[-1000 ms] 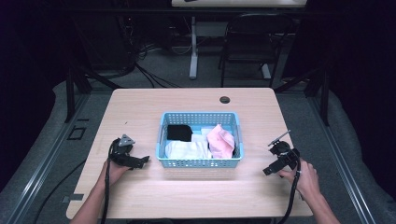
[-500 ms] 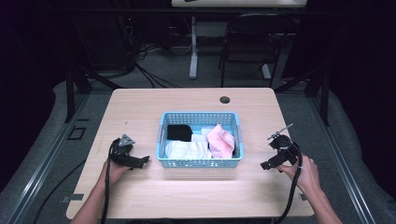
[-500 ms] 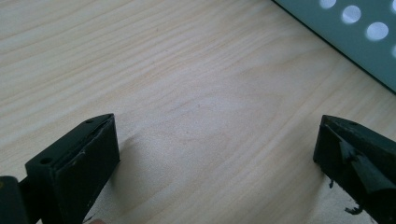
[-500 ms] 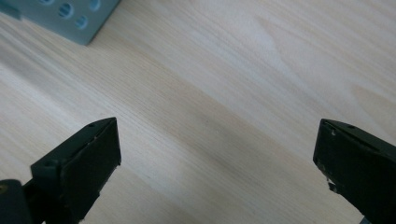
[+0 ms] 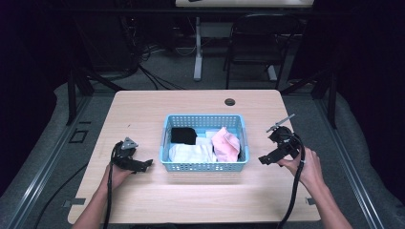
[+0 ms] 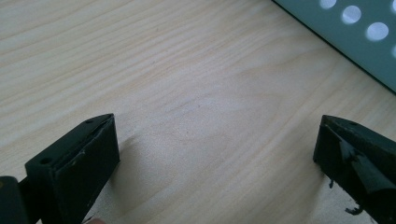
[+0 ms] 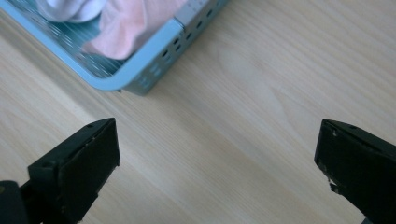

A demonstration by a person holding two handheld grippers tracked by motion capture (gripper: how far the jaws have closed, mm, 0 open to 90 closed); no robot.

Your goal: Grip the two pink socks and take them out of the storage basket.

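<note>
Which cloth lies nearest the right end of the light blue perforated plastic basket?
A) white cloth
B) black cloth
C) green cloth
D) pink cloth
D: in the high view the pink cloth sits at the right end of the light blue perforated plastic basket.

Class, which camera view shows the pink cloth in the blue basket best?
The high view: the crumpled pink cloth lies whole in the perforated blue plastic basket. The right gripper view shows part of it behind the basket's corner; the left gripper view shows basket wall.
</note>
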